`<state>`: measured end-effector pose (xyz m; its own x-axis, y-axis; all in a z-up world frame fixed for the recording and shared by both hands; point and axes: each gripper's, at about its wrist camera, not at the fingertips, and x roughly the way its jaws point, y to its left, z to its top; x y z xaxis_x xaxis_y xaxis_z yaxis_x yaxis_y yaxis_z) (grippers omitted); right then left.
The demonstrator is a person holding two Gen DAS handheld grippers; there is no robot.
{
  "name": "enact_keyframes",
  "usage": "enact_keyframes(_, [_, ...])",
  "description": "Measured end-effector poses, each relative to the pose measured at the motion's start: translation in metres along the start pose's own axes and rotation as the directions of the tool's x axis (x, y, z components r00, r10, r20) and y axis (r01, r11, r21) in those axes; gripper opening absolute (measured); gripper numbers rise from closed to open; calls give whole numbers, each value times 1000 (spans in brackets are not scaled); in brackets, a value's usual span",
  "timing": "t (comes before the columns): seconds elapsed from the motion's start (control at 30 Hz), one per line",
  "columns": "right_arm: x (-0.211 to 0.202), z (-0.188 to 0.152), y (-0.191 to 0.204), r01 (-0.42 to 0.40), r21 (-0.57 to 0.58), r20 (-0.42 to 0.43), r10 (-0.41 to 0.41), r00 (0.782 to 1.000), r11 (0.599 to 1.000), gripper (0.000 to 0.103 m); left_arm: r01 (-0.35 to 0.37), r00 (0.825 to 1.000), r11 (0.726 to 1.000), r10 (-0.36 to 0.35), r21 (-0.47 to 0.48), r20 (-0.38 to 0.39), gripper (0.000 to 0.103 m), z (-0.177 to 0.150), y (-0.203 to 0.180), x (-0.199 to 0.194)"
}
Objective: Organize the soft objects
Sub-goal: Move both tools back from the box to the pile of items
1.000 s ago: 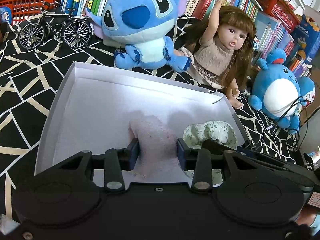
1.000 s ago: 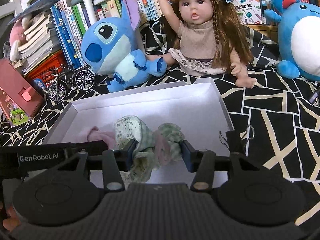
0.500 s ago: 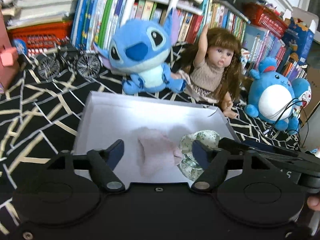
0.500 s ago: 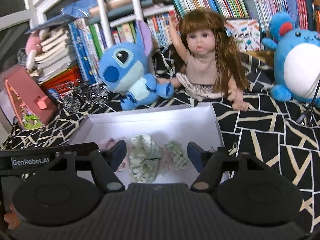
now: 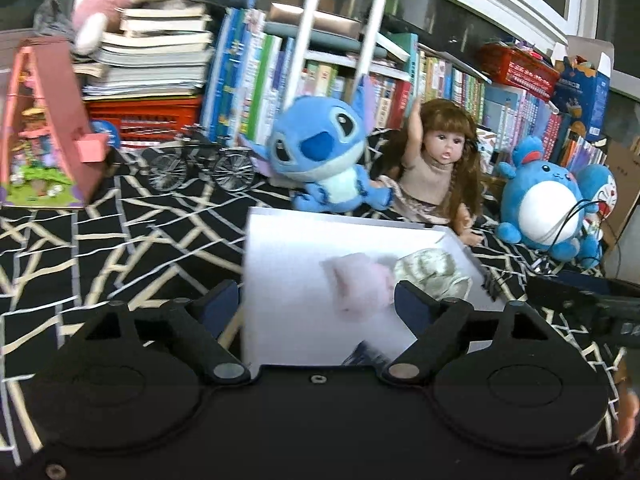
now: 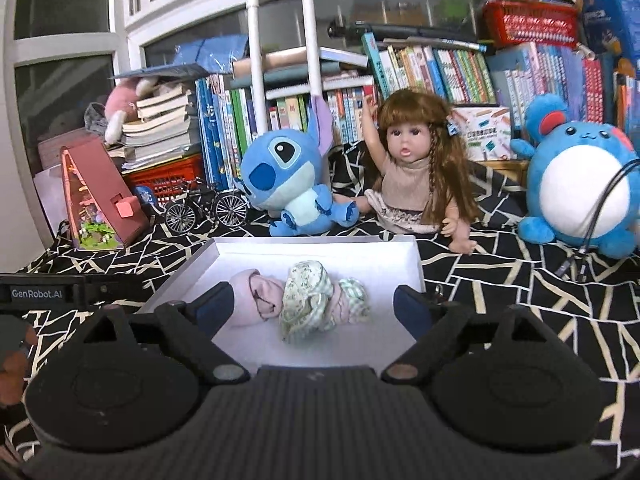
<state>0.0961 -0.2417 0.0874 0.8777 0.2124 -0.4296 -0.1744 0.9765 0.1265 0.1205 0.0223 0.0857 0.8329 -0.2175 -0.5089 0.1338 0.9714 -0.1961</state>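
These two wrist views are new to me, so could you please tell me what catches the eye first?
The big blue plush and the long-haired doll sit side by side on the black patterned cloth, in front of crowded bookshelves. Just before them lies a white tray holding a pink bundle beside a green floral bundle. Both grippers, left gripper and right gripper, hang open and empty.

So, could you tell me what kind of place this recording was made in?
Probably a child's room or home play corner: packed rows of children's books, plush toys such as the blue Stitch plush beside a doll, and a white box of rolled soft cloths on a black patterned cloth.
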Motion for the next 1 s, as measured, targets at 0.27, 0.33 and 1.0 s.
enact_keyframes(0.27, [-32, -29, -4, 19, 14, 42, -20, 999, 1000, 95, -34, 999, 997, 35, -74, 16, 85, -30, 33, -29])
enact_keyframes(0.33, [-37, -37, -4, 26, 10, 46, -26, 999, 1000, 95, -45, 999, 996, 47, -80, 22, 85, -38, 38, -35])
enact_keyframes(1.0, [-69, -101, 2, 123, -31, 111, -119, 987, 992, 99, -113, 993, 992, 112, 51, 21, 76, -111, 45, -60])
